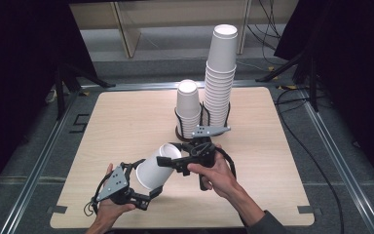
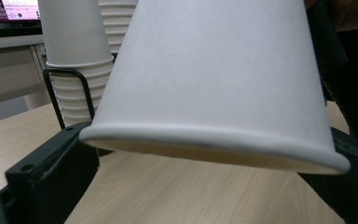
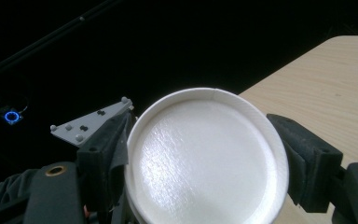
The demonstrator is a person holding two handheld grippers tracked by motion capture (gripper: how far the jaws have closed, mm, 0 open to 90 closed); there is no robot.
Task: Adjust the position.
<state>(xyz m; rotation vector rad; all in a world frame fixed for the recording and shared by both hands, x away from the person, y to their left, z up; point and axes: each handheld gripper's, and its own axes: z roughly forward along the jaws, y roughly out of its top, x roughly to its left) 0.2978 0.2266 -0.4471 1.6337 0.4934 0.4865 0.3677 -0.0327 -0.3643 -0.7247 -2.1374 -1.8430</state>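
Note:
A white paper cup point(image 1: 155, 168) lies tilted above the wooden table point(image 1: 126, 112), between both grippers. My right gripper point(image 1: 169, 155) is shut on its narrow base end; in the right gripper view the round cup bottom point(image 3: 205, 163) sits pinched between the two black jaws of the right gripper point(image 3: 207, 140). My left gripper point(image 1: 148, 179) stands open around the wide rim end. In the left gripper view the cup point(image 2: 214, 70) hangs rim-down between the spread jaws of the left gripper point(image 2: 209, 158), which flank the rim without pressing it.
Behind the hands a black wire holder point(image 1: 179, 127) carries a short stack of cups point(image 1: 188, 107) and a tall stack of cups point(image 1: 221, 73). In the left gripper view the short stack point(image 2: 74, 46) stands close beyond the held cup. Black cables trail over the table's near right part.

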